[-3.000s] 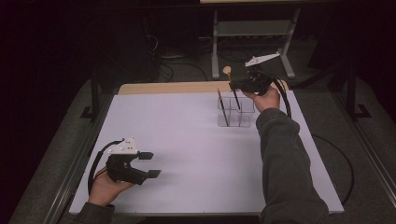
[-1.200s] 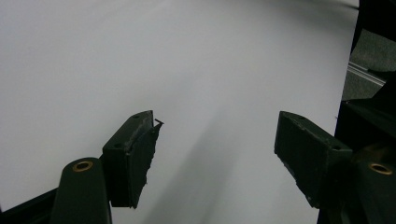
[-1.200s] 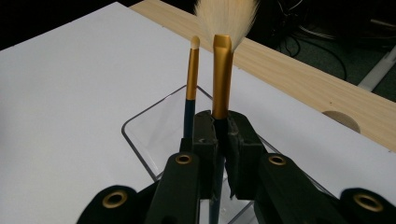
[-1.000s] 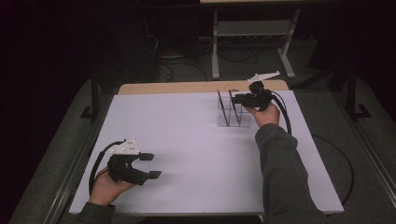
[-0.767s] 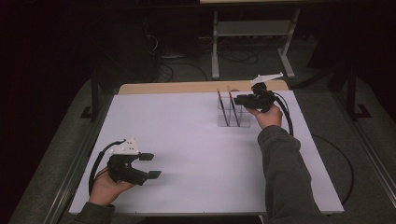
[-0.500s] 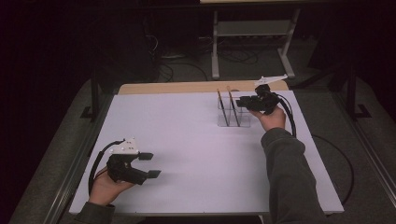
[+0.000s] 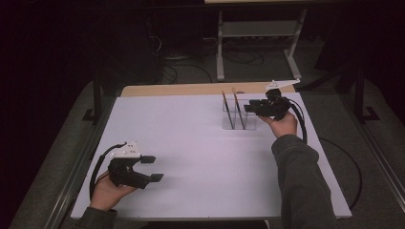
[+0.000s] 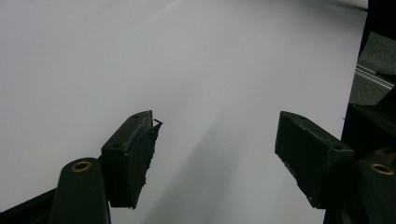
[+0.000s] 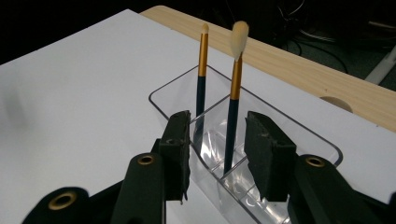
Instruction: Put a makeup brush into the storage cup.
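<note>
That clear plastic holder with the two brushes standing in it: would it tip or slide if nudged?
The clear holder looks thin and light, so a nudge would probably slide it on the smooth white table. The two tall brushes rise well above its rim, so it may tip.

Left hand-held gripper [image 7: 145, 168]: black body, two blocky black jaws with flat rubbery pads [image 8: 138, 154], worn and ragged at edges. Brass-coloured rivets at jaw pivots. Pale grey three-cornered plate on top, dotted with small holes. Black cable loops out from rear.

Right hand-held gripper [image 7: 249, 109]: same black build, same brass rivets, pale three-cornered plate, thick black cable trailing behind.

Person: long dark grey-green sleeves [image 7: 301, 183], loose-fitting, cuffs at wrists.
</note>
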A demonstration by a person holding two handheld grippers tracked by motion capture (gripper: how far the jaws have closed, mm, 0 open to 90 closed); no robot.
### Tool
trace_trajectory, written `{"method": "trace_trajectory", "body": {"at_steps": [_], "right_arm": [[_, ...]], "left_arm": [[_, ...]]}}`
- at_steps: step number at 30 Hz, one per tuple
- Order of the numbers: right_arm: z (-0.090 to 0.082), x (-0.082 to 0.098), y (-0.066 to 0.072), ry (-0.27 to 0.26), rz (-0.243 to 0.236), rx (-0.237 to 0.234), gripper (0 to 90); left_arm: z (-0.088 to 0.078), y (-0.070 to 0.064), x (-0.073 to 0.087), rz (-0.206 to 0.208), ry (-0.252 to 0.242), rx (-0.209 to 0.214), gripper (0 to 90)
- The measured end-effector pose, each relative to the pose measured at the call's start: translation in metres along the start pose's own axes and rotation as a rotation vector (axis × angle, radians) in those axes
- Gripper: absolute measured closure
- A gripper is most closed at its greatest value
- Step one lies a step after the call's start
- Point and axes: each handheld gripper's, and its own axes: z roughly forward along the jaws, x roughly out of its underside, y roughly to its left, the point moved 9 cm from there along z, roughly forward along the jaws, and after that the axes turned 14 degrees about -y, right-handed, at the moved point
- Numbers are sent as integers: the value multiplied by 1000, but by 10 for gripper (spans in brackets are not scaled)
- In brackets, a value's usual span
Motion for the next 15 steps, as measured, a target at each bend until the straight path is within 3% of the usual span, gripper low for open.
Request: {"method": "trace_trajectory", "body": {"at_steps": [15], "right_arm": [[-12, 5, 6, 8, -2, -7, 526]], "left_arm": [[-1, 3, 2, -2, 3, -15, 276]]}}
